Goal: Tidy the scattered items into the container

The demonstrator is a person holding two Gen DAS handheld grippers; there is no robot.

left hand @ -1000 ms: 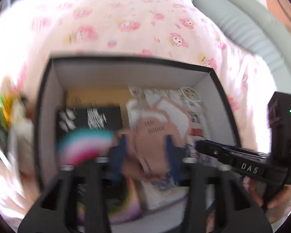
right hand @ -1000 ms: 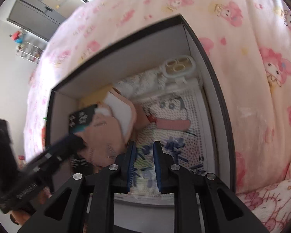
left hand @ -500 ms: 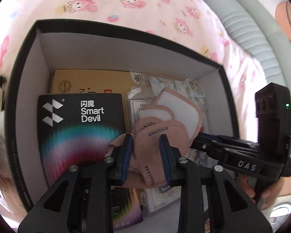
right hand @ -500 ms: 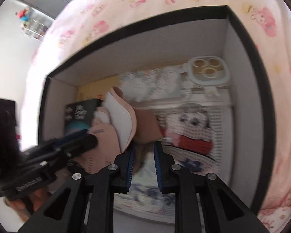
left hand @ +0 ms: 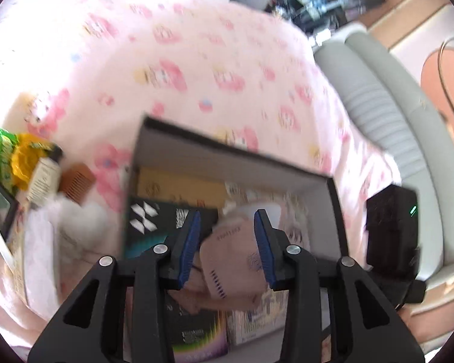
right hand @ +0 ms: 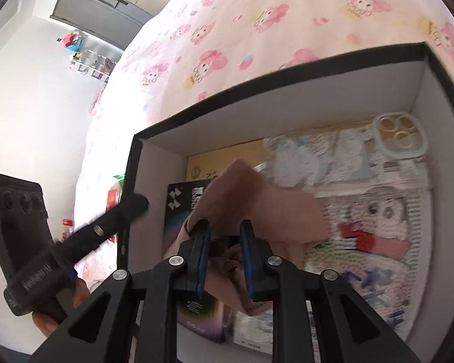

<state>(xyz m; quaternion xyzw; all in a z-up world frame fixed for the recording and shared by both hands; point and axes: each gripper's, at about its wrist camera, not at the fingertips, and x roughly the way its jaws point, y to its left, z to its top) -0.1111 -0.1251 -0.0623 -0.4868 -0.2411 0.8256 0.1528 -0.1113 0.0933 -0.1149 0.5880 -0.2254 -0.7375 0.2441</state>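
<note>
The left gripper (left hand: 227, 242) has just been opening: half a second ago its blue fingers (left hand: 190, 242) pinched the pink sock (left hand: 236, 266), and now they stand spread with the sock loose between them, lying in the box (left hand: 227, 166) on the black carton (left hand: 154, 224), so this item looks delivered. The right gripper (right hand: 224, 254) keeps its fingers close together, with sock fabric between them; whether they press it I cannot tell. The sock is soft, limp knit, the box stiff black-rimmed card on a pink printed bedspread (left hand: 166, 60), where a wooden comb (left hand: 75, 181) and a tube (left hand: 44, 178) lie scattered.
</note>
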